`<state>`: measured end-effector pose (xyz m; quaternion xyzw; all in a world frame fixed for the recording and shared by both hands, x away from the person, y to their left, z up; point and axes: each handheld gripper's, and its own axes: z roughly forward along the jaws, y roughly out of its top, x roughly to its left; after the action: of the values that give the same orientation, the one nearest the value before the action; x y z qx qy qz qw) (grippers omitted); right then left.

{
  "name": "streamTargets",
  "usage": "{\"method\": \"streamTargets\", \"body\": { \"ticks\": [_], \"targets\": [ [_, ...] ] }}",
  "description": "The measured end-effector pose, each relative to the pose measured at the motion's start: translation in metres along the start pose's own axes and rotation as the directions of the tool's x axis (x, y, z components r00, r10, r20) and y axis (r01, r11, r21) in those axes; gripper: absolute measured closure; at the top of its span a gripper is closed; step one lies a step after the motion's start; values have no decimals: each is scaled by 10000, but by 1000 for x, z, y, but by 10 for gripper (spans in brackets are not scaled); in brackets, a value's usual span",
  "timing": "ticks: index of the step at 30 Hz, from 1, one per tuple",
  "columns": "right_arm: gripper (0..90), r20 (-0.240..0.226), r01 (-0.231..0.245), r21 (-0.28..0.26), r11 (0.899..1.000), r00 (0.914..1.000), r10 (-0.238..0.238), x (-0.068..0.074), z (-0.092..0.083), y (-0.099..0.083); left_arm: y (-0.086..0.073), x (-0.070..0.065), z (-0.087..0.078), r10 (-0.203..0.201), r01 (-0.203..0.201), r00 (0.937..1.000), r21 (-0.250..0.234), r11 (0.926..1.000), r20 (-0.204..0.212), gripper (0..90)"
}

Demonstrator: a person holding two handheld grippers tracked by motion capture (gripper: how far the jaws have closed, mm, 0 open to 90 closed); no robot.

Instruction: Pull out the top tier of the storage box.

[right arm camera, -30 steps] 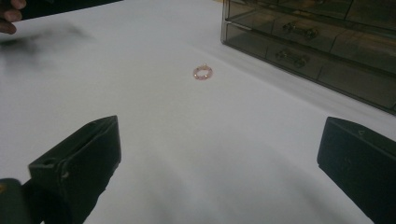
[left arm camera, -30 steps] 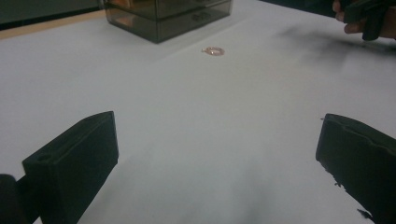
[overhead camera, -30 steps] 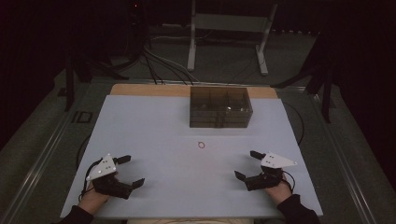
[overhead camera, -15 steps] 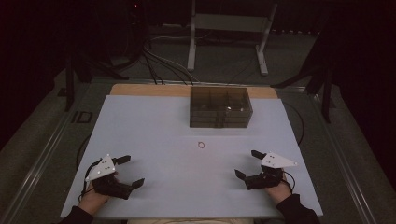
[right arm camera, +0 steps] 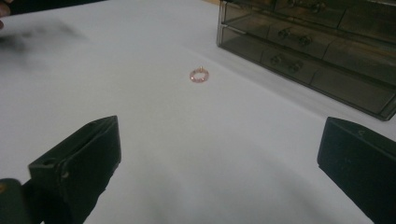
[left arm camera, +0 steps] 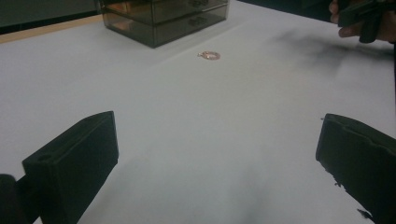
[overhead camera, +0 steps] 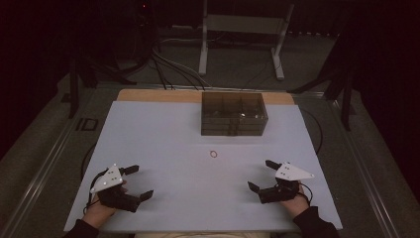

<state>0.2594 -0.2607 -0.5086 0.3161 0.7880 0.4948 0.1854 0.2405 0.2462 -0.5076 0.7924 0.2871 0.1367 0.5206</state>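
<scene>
I see the small pink ring (overhead camera: 213,154) lying flat on the white table (overhead camera: 163,134), just in front of the smoky drawer box (overhead camera: 233,114), well apart from both grippers and between them. My left gripper (overhead camera: 136,182) and right gripper (overhead camera: 261,174) rest near the front edge, jaws spread wide, holding nothing. Since the frame 1 second back, nothing has moved.

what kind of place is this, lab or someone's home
Most likely a lab or recording setup, not a home: a bare white table in a darkened room, cables trailing across the floor behind it, and a metal stand. On the table sit a smoky drawer box and a small ring.
</scene>
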Motion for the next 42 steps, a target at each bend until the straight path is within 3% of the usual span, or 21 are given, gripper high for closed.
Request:
{"method": "streamTargets", "body": {
  "ticks": [3, 9, 22, 31, 39, 42],
  "targets": [
    [0, -84, 13, -27, 10000, 10000, -13, 3, 0, 2, 0, -1, 0, 11, -11, 10000, -11, 10000, 85, 0],
    [0, -93, 473, -57, 9989, 9988, -474, 10, -2, 10, 0, -2, 1, 121, -121, 9997, 5, 9999, 214, 0],
    [0, -62, 1067, -272, 9939, 9943, -1069, 17, -4, 30, 1, -3, 1, 47, -47, 9999, -24, 10000, 117, 0],
    [0, 207, 1492, -579, 9871, 9887, -1482, 9, -5, 47, 1, -2, 0, 35, -34, 9999, -71, 10000, 103, 0],
    [0, 381, 1845, -427, 9819, 9824, -1829, 1, -2, 56, 1, -2, 1, 21, -21, 9999, -16, 10000, 99, 0],
    [0, 525, 2122, -328, 9767, 9762, -2103, -4, 1, 61, 1, -2, 0, 27, -27, 10000, -31, 10000, 78, 0]
  ]
}}
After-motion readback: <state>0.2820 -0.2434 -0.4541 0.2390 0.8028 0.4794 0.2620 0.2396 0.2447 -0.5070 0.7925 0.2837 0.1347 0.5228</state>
